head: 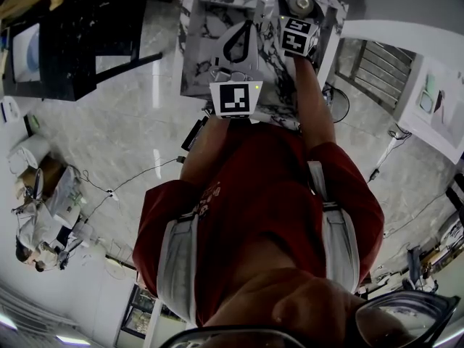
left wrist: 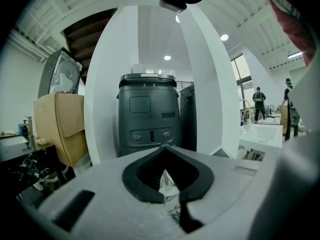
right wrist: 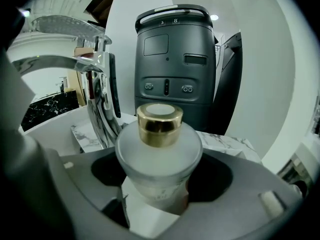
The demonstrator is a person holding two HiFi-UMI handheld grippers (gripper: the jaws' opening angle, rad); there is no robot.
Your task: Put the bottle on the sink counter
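Frosted glass with a gold cap (right wrist: 160, 125), the bottle (right wrist: 159, 156) stands upright between the jaws of the right gripper (right wrist: 156, 206), beside the chrome tap (right wrist: 96, 96) and over the marble sink counter (right wrist: 227, 140). Those jaws are spread wide and press the bottle's body from both sides. The left gripper (left wrist: 170, 196) is pinched together on nothing.

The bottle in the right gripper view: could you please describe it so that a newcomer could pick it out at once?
Find the marble-patterned sink counter in front of the dark grey machine. Just right of the chrome faucet, between the jaws of the right gripper, is the bottle. It alone is squat, round-shouldered frosted glass with a gold cap.
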